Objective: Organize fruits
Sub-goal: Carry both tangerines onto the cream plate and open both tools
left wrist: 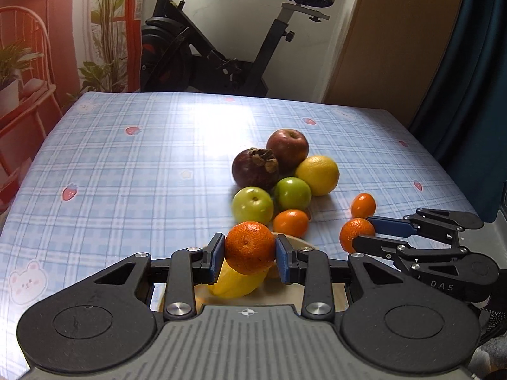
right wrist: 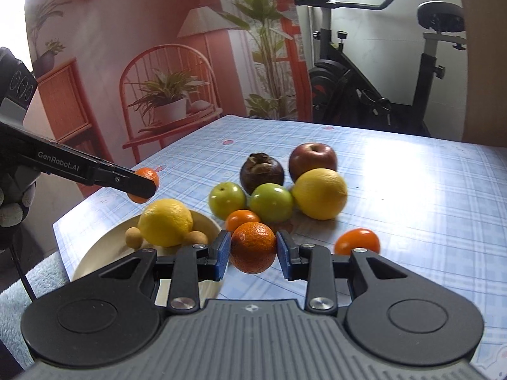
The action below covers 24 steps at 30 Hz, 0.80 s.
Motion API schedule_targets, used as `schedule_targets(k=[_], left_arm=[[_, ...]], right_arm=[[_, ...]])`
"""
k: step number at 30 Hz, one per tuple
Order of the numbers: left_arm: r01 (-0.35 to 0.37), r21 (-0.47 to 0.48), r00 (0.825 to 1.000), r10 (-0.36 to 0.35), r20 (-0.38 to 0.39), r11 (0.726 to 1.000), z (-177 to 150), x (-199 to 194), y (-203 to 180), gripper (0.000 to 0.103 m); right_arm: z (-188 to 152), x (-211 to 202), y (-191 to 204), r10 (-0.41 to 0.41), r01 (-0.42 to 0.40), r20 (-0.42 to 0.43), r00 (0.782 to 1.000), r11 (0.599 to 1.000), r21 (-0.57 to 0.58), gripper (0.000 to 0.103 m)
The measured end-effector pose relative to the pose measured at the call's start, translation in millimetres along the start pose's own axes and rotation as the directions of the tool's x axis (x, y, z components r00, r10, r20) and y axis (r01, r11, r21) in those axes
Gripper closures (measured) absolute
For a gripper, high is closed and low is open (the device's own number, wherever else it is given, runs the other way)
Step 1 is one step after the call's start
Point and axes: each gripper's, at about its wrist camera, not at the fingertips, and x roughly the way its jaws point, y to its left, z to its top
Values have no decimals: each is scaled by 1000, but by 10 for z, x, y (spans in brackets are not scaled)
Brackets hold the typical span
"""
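- Left gripper (left wrist: pixel 249 253) clamps a mandarin (left wrist: pixel 249 247), lower centre; right gripper (right wrist: pixel 252 251) clamps another tangerine (right wrist: pixel 253 247).
- Step: carrying both toward the plate (right wrist: pixel 207 220), lower left.
- Next: lower, release inside rim.

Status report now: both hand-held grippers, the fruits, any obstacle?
Left hand-held gripper shut on a mandarin. Right hand-held gripper shut on another mandarin. Plate holds a lemon; fruit pile waits on table. Nothing blocks.
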Motion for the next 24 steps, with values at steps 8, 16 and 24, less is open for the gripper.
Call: schedule_targets(k=[8,16,24], left_arm=[[-26,-4,999,26,-28,1000,-306,-158,105,67],[-54,30,994,57,-95,998,-444,-26,153,67],[-83,42,988,87,-124,996,-493,54,199,67]], right_arm=[[-25,248,203,40,-40,-50,998,999,-4,69],[-54,378,312,40,-46,-107,994,997,-58,69],[-70,498,397,31,-46,-126,992,992,-115,69]])
